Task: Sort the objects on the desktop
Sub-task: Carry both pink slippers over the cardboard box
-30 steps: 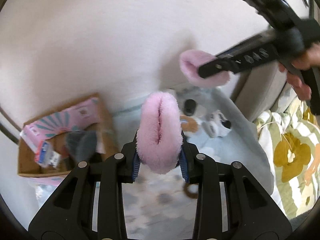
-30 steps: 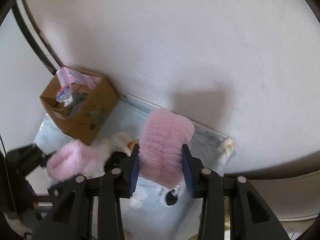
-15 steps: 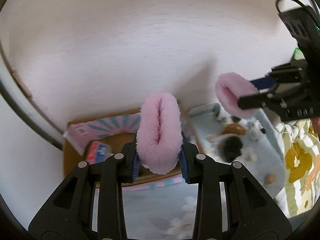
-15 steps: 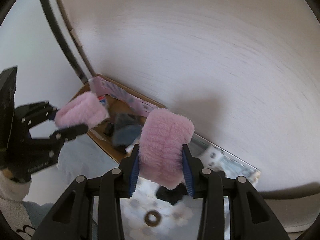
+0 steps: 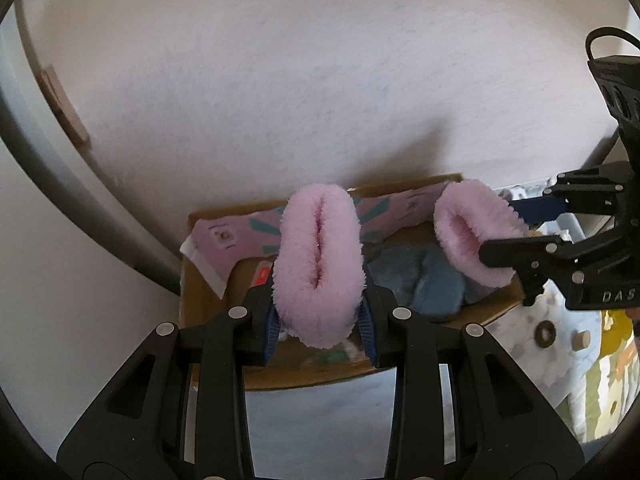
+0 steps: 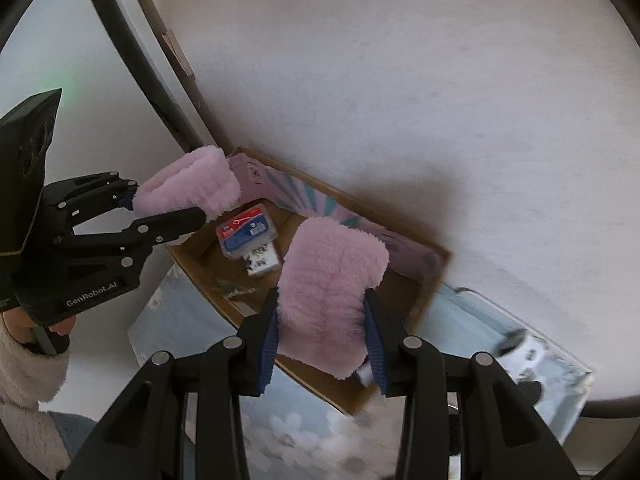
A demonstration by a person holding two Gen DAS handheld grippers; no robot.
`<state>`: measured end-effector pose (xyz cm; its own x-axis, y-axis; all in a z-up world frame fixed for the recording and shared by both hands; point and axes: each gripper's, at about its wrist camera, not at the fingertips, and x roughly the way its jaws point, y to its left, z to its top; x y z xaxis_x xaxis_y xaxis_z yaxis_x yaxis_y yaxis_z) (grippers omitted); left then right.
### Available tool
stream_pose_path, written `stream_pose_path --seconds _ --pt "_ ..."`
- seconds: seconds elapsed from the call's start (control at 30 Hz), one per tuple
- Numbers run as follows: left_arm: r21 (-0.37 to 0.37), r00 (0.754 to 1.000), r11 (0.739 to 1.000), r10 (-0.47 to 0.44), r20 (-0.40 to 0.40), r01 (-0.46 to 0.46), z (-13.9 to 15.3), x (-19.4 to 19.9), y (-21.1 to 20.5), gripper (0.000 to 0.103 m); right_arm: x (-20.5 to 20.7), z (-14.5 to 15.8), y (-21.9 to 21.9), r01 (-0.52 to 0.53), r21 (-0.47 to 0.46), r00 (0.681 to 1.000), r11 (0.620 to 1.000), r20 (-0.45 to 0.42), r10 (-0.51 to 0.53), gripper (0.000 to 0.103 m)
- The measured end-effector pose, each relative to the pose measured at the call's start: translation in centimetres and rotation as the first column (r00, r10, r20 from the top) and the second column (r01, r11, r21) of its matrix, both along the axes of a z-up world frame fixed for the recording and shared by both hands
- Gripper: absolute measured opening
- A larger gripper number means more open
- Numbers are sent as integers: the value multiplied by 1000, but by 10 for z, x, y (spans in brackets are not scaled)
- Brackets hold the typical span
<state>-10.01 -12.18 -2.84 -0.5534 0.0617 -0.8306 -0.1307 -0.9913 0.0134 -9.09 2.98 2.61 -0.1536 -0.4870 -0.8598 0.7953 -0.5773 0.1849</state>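
Pink fluffy slipper [image 5: 319,268], apparently opening-up

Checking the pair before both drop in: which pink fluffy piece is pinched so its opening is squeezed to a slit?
The pink piece in the left tool; the right tool's piece gapes round.

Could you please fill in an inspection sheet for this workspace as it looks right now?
Surface: pale blue cloud-print mat against a white wall.
Job's things: two pink fluffy pieces, one per gripper, above an open cardboard box.
Clutter: box holds a pink patterned package, blue fluffy items, a red-and-blue case; small toys on the mat.
Grippers: left gripper and right gripper each clamp a piece.
Cables: black cable on the right gripper's body.
Surroundings: floral fabric at right.
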Motion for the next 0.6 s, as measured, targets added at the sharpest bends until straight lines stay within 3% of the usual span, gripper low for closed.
stream_pose_path --seconds 0.5,0.6 --pt "22 995 1000 15 103 -17 -50 -23 -35 30 4 -53 -64 1 25 998 1000 69 -2 36" --pt "36 990 999 35 135 -40 -58 -27 -40 34 3 -57 -65 1 34 996 999 84 -4 37"
